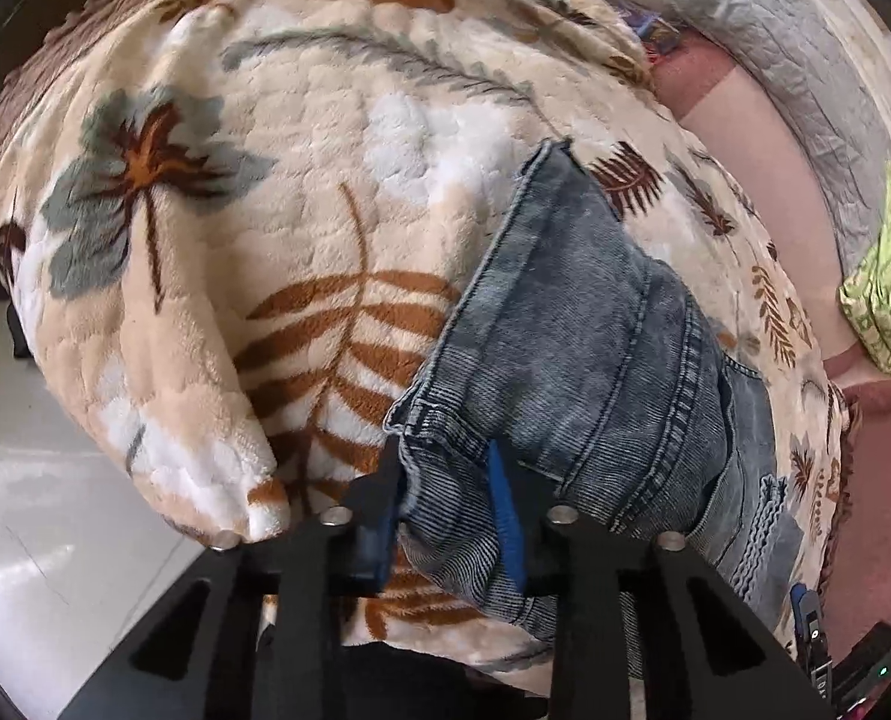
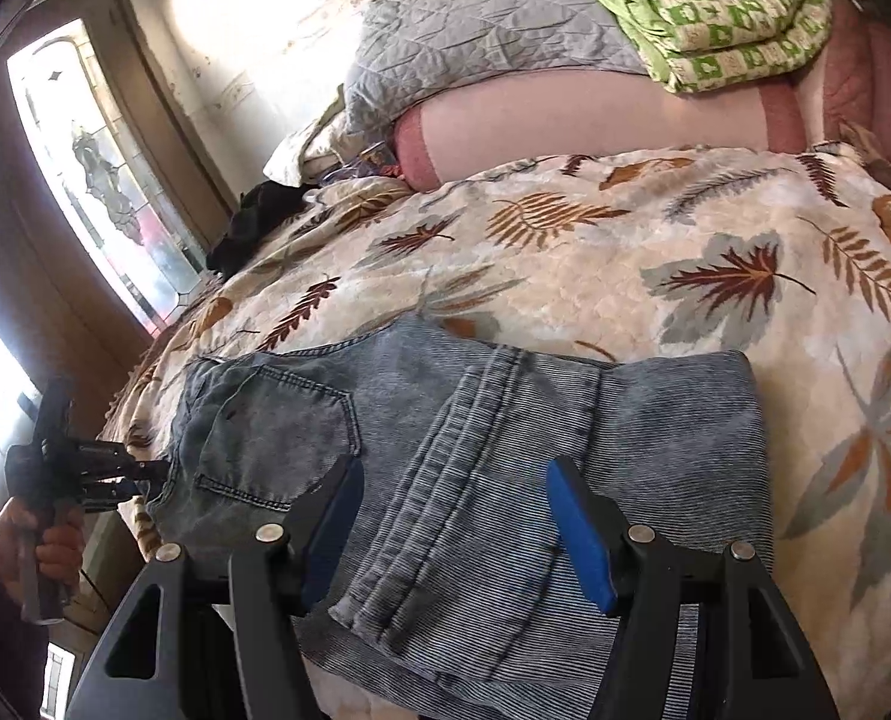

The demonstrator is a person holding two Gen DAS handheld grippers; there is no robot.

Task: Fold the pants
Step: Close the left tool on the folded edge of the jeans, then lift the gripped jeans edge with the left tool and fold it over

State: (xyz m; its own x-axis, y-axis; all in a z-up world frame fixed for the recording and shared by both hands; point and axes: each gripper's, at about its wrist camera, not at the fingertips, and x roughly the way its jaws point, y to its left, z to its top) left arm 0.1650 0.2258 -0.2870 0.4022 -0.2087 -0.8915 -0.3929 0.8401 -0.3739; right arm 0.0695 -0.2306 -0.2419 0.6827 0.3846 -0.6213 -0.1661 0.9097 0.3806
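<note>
Blue pads of the left gripper (image 1: 451,516) straddle a bunched corner of the pants (image 1: 577,372) at the waist end, denim between the jaws and seemingly pinched (a full clamp can't be confirmed from here). Over the other end the right gripper (image 2: 454,531) hovers with its jaws apart and holding nothing, a folded leg hem lying between and under the pads, probably lined up to take that end. Pants lie partly folded along the near edge of the leaf-print blanket (image 2: 595,252) on the bed, laid flat so both ends can be lifted together.
</note>
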